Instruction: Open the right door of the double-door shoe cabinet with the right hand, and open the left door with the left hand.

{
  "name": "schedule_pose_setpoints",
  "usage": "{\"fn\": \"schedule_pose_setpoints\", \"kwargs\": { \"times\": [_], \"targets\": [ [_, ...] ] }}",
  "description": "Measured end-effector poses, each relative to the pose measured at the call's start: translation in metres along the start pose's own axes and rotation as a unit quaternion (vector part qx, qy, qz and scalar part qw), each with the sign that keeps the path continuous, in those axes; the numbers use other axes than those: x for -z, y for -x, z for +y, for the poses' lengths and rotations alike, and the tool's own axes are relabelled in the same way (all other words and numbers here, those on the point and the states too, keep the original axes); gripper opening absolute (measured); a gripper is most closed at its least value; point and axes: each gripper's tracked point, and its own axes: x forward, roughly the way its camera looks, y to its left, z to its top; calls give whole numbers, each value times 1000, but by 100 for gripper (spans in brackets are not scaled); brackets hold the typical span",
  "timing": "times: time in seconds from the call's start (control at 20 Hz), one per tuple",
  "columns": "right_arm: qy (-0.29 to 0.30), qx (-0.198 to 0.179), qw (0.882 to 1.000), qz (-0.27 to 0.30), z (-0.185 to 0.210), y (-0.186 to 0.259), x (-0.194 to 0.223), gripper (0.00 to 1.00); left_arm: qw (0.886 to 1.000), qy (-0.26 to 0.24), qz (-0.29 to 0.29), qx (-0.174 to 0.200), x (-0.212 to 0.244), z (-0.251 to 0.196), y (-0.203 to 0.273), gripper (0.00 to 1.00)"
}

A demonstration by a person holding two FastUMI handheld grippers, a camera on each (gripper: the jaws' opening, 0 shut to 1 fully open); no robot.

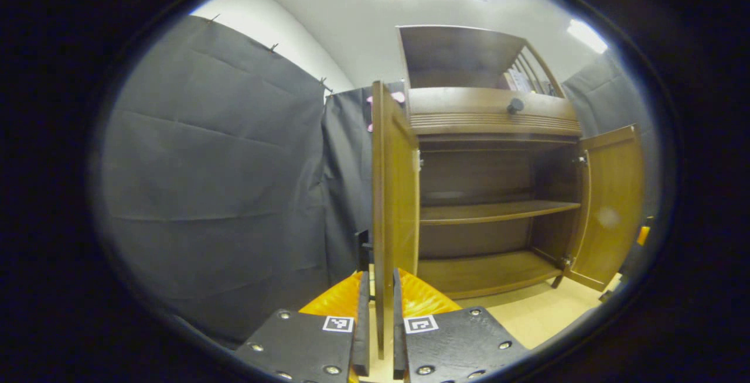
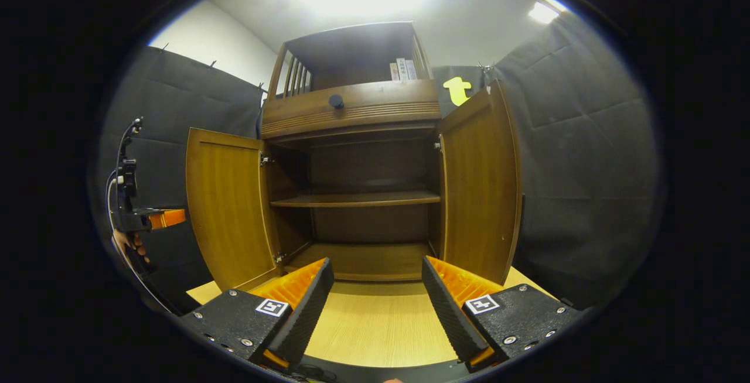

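Observation:
The brown shoe cabinet (image 2: 351, 110) stands with both doors swung out. In the left gripper view the left door (image 1: 401, 195) is seen edge-on, its free edge running down between the fingers of my left gripper (image 1: 381, 274), which is shut on it. The right door (image 1: 609, 207) stands wide at the far side. In the right gripper view my right gripper (image 2: 376, 263) is open, low in front of the cabinet's bottom shelf, touching nothing. The right door (image 2: 480, 190) is just to its right, the left door (image 2: 225, 213) to its left. A hand holds the left gripper (image 2: 146, 219) at that door's edge.
Inside are a middle shelf (image 2: 357, 198) and a bottom shelf (image 2: 363, 260), both bare. Above sit a drawer with a dark knob (image 2: 336, 101) and an open top shelf with books (image 2: 404, 69). Pale wooden floor (image 2: 375, 324) lies in front; black cloth walls (image 1: 217, 166) close both sides.

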Motion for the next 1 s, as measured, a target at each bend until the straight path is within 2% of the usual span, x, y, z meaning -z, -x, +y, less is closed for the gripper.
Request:
{"fn": "schedule_pose_setpoints", "kwargs": {
  "times": [0.05,0.1,0.65,0.8,1.0],
  "targets": [
    [3,1,1000,0,-1,1,-1,94,1000,1,-3,6,-5,-6,6,12],
    [4,1,1000,-1,0,4,-1,93,1000,1,-6,10,-7,-9,10,21],
    [-3,7,1000,-27,9,12,-14,91,998,12,-17,60,-16,-59,60,21],
    [-8,4,1000,-30,13,11,-14,94,997,17,-17,80,-10,-74,76,21],
    [-4,3,1000,-29,15,12,-13,94,996,9,-15,83,-4,-80,86,21]
  ]
}}
